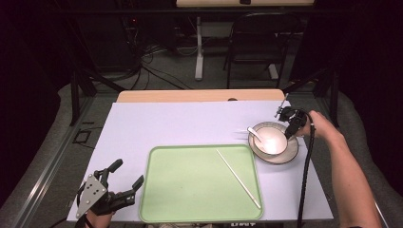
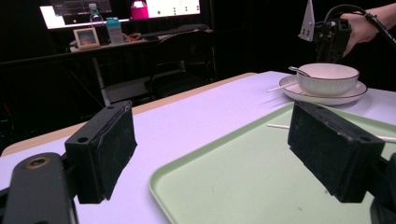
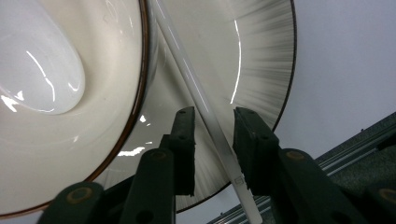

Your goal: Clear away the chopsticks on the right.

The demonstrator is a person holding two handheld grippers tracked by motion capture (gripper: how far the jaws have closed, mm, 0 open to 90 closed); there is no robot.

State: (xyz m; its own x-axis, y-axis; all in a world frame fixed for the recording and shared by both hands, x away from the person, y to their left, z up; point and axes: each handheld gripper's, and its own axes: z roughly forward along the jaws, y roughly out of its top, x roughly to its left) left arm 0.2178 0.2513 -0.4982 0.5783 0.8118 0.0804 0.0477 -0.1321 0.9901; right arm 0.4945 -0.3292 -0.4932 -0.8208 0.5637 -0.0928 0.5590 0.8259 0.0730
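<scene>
1. The right gripper [image 3: 212, 149] hangs over the plate [image 3: 261, 60] at the 3 o'clock side of the tabletop [image 1: 180, 124]. Its jaws stand a little apart, straddling a white chopstick [image 3: 196, 100] that lies across the plate just beside the bowl [image 3: 70, 158]; they look not yet clamped, though contact is hard to judge.
2. That chopstick is thin, pale and glossy; propped on the plate's raised edge, it leaves room for jaws on either side.
3. A white spoon [image 1: 254, 134] rests inside the bowl.
4. A second chopstick [image 1: 238, 179] lies slantwise on the green tray [image 1: 161, 190] at 6 o'clock, probably where the pair is being gathered.
5. The left gripper [image 1: 124, 176] waits at 7 o'clock beside the tray, jaws wide apart and empty, clear of the work.
</scene>
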